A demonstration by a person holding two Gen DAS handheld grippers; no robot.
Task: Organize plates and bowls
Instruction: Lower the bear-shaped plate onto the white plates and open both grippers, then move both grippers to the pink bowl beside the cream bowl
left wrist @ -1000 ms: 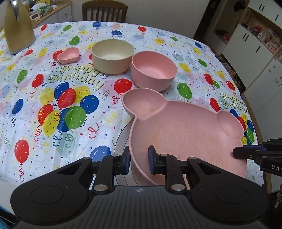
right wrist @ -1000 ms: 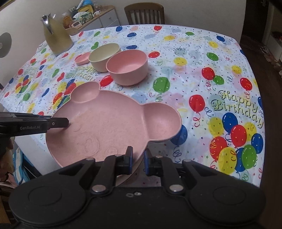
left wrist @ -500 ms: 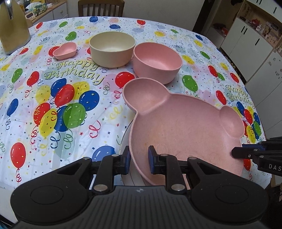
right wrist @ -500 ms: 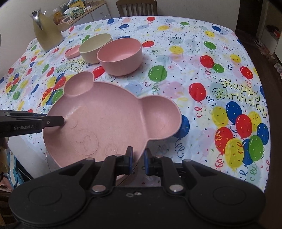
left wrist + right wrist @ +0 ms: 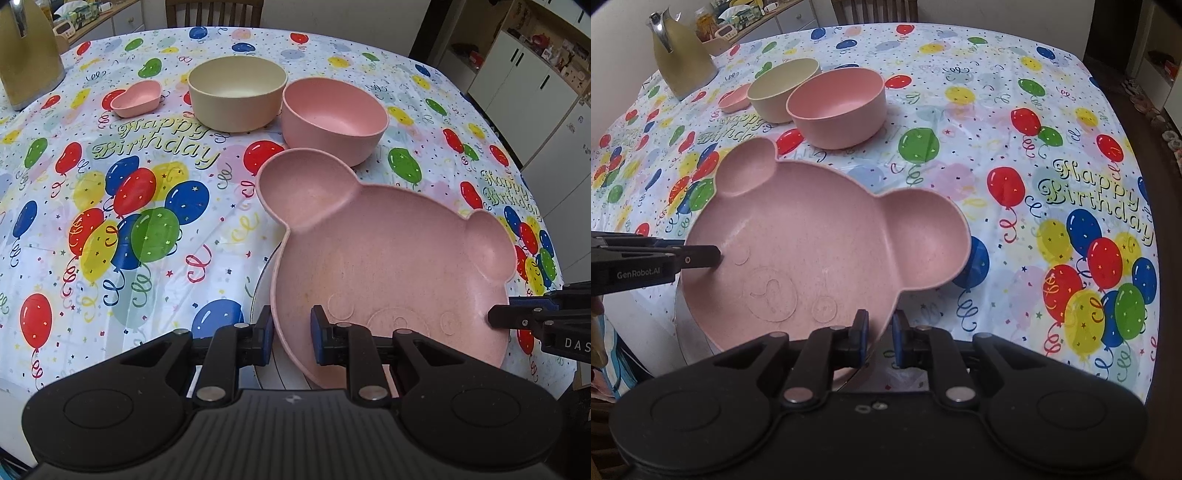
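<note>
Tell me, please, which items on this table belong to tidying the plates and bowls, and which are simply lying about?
Part of the job:
- pink bear-shaped plate, gripped at its rim by the left gripper and the right gripper
- white plate beneath it
- pink bowl
- cream bowl
- small heart-shaped dish

Just lying about:
- yellow jug
- wooden chair

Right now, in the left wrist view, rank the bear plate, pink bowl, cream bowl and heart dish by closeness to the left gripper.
1. Bear plate: rim between the left gripper pads.
2. Pink bowl: just beyond the plate's ear.
3. Cream bowl: behind, leftward.
4. Heart dish: far left, farthest.
</note>
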